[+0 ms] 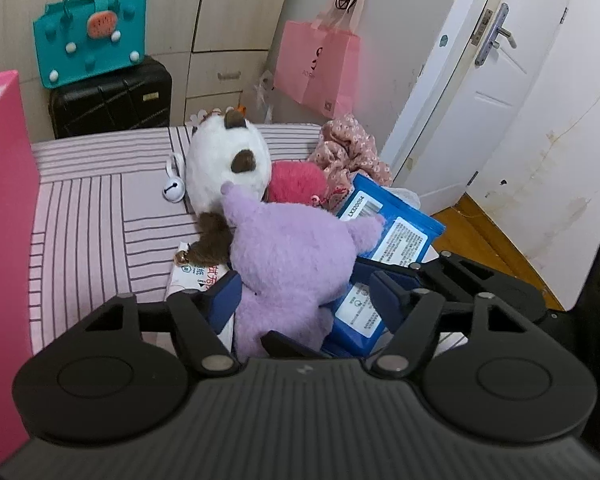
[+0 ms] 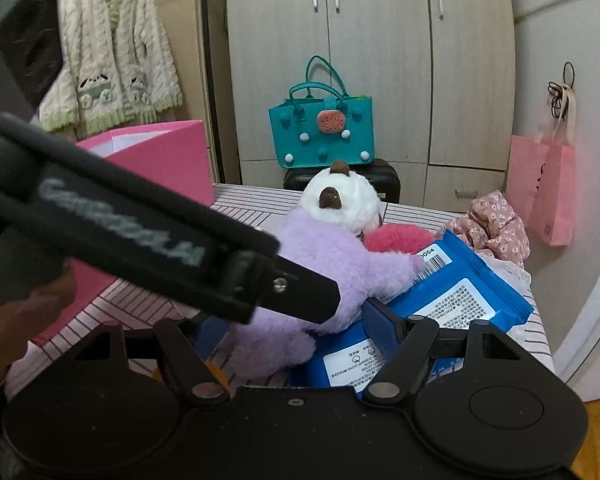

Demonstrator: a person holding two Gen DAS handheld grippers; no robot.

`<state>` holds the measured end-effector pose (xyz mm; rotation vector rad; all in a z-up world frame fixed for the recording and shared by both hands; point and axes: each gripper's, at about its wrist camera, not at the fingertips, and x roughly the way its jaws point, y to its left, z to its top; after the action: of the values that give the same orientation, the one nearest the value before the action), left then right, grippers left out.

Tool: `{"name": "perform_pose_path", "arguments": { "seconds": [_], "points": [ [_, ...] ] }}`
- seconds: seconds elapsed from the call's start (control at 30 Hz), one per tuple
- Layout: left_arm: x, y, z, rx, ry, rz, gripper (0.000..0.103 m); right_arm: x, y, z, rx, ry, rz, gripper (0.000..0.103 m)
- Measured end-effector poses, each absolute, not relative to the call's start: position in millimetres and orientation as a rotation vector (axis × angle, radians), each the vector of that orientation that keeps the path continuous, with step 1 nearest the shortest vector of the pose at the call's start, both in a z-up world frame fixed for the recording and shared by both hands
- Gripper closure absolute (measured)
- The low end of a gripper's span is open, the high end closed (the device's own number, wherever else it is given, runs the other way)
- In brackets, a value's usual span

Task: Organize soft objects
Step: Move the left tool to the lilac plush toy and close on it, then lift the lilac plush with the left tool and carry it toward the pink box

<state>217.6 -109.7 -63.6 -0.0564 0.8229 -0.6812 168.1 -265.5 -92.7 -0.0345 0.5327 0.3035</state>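
While the left wrist view looks down along the left gripper (image 1: 298,292), its jaws stand moderately apart with the purple plush toy (image 1: 288,264) between them; the left blue pad (image 1: 225,300) presses the toy's side, while contact on the right pad cannot be confirmed. Toy lies on the striped bed (image 1: 100,208), partly over blue wipe packs (image 1: 396,232) and a white tissue pack (image 1: 196,276). Just behind it: a white plush with brown patches (image 1: 228,160), a pink fluffy item (image 1: 296,182), a floral pink cloth (image 1: 348,152). A brown furry piece (image 1: 212,240) touches the toy's left side. A small white bell charm (image 1: 174,190) sits beside the white plush. Pink box (image 1: 4,220) at left edge. Beyond the bed: teal tote (image 1: 90,36) on a black suitcase (image 1: 112,100), pink paper bag (image 1: 318,68) hanging on the wall, white door (image 1: 496,72).

Right wrist view: right gripper (image 2: 296,328) jaws wide apart, holding nothing; its right pad (image 2: 380,326) rests against the blue wipe packs (image 2: 456,292). Purple plush toy (image 2: 316,264) lies just ahead between the jaws, not gripped by them. The left device's black body (image 2: 140,240) crosses the frame diagonally over the toy. A cream knitted jacket (image 2: 112,60) hangs at upper left, wardrobe (image 2: 372,60) behind.
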Motion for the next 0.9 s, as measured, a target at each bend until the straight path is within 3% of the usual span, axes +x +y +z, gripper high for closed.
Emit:
{"name": "perform_pose_path", "arguments": {
  "seconds": [0.3,0.47,0.9],
  "points": [
    [221,-108,-72,-0.071,0.829,-0.665,0.051,172,-255,-97,-0.104,0.533,0.263,0.029],
    [218,-110,-75,-0.052,0.818,-0.659,0.051,173,-256,-96,-0.079,0.528,0.257,0.039],
    [213,-118,-73,-0.021,0.8,-0.62,0.054,174,-258,-95,-0.015,0.521,0.243,0.046]
  ]
}}
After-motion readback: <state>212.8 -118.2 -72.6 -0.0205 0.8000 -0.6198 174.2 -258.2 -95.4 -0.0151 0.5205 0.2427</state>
